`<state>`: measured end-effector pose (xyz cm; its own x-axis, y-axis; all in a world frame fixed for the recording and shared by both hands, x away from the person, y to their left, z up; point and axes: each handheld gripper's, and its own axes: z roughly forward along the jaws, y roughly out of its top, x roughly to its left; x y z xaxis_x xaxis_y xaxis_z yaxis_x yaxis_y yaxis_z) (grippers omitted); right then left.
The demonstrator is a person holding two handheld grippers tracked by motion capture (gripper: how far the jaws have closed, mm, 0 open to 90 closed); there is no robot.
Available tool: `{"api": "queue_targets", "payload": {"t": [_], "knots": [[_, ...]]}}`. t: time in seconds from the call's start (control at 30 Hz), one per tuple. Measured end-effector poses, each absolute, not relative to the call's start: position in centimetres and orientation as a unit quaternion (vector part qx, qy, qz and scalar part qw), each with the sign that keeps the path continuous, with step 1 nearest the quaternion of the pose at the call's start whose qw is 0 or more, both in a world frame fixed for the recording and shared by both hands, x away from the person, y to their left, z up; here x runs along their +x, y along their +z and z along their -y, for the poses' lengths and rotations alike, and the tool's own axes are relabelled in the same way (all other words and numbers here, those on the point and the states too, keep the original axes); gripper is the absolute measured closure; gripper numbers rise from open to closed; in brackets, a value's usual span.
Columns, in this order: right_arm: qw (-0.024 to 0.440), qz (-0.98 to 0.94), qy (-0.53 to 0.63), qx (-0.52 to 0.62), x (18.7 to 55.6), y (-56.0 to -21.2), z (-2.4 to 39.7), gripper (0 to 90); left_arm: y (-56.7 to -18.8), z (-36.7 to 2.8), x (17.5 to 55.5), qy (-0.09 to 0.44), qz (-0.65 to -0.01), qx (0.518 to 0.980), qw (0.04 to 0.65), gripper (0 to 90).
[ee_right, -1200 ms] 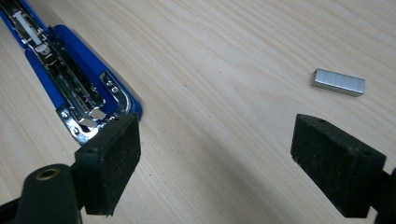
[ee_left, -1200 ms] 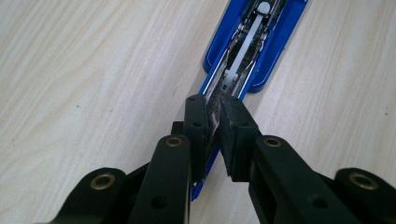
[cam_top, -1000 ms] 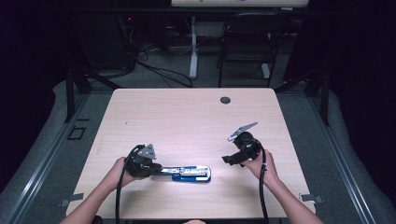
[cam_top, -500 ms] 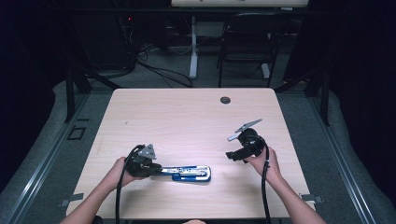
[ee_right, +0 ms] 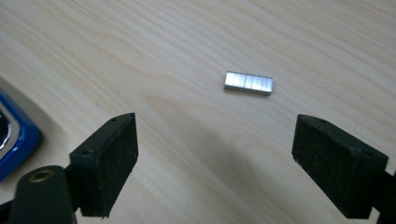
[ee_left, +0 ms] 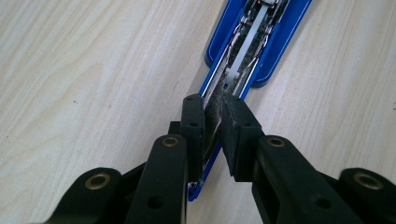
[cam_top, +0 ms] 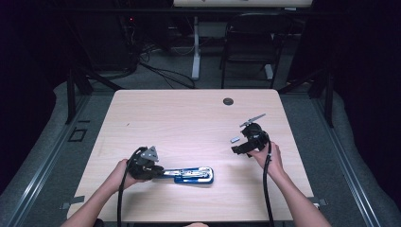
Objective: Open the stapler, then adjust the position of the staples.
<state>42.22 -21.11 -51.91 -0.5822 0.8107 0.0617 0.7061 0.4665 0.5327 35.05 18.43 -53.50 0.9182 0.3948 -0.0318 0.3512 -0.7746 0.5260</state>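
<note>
1. Jaws first: my left gripper (ee_left: 212, 135) is clamped tight on the near end of the opened blue stapler (ee_left: 252, 42), pads pinching its metal staple rail, lower middle of the left gripper view.
2. High view puts that stapler (cam_top: 191, 175) flat on the tabletop (cam_top: 179, 118), lower centre of the frame, with my left gripper (cam_top: 158, 172) on its left end.
3. My right gripper (ee_right: 215, 158) has its jaws spread wide, and they've just opened a touch more, with nothing between the pads.
4. A little strip of staples (ee_right: 248, 83) lies just past them, upper middle of the right gripper view, not touched.
5. From above, that strip (cam_top: 235, 139) sits right of centre, just left of my right gripper (cam_top: 239, 149).
</note>
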Motion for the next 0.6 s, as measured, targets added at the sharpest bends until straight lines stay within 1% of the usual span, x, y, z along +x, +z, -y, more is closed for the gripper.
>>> {"api": "queue_targets", "payload": {"t": [0.1,0.2,0.6], "knots": [[0.096,-0.847,0.258,0.455,43.0,-52.3,21.0,12.3,-53.5,-18.4,35.0,0.04,-0.196,0.941,0.272,79.4],[0.097,-0.844,0.257,0.461,43.6,-52.5,20.9,12.9,-53.5,-18.3,35.0,0.04,-0.195,0.942,0.272,80.6],[0.114,-0.817,0.27,0.496,45.6,-52.3,21.6,16.9,-53.5,-18.3,35.1,0.039,-0.195,0.942,0.272,80.6]]}}
